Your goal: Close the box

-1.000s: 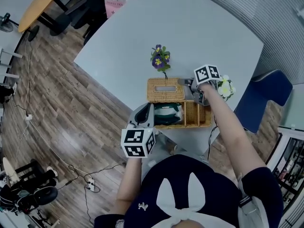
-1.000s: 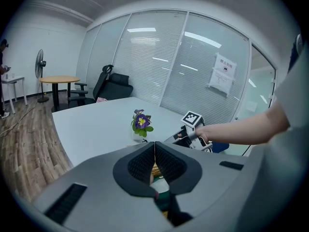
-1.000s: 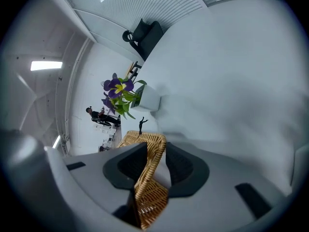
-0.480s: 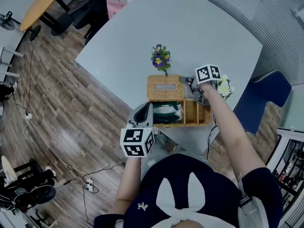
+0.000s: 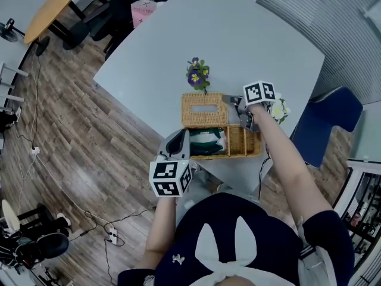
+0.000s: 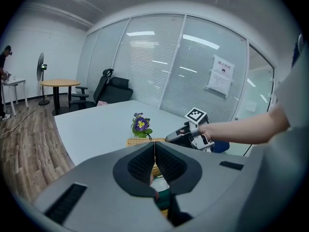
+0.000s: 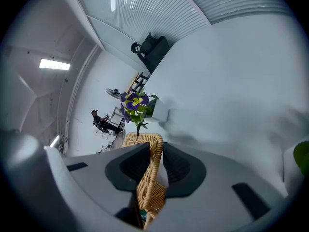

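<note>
An open wicker box [image 5: 244, 143] sits near the table's front edge, with green and white contents inside. Its wicker lid [image 5: 204, 110] is hinged back behind it and tilted up. My right gripper [image 5: 241, 113] grips the lid's right edge. In the right gripper view, the lid [image 7: 148, 182] runs between that gripper's [image 7: 153, 149] pads, and the jaws have just been closing on it. My left gripper [image 5: 178, 140] stays at the box's left end. In the left gripper view, its jaws [image 6: 154, 146] are shut with nothing seen between them, and the box contents [image 6: 161, 190] show beneath.
A purple flower in a white pot [image 5: 196, 75] stands just behind the lid. A white-flowered plant [image 5: 278, 108] sits right of my right gripper. A blue chair [image 5: 324, 124] is beyond the table's right edge, and wood floor lies to the left.
My right gripper has risen a little with the lid's edge, tipping the lid up off the table. The left gripper has stayed put.
</note>
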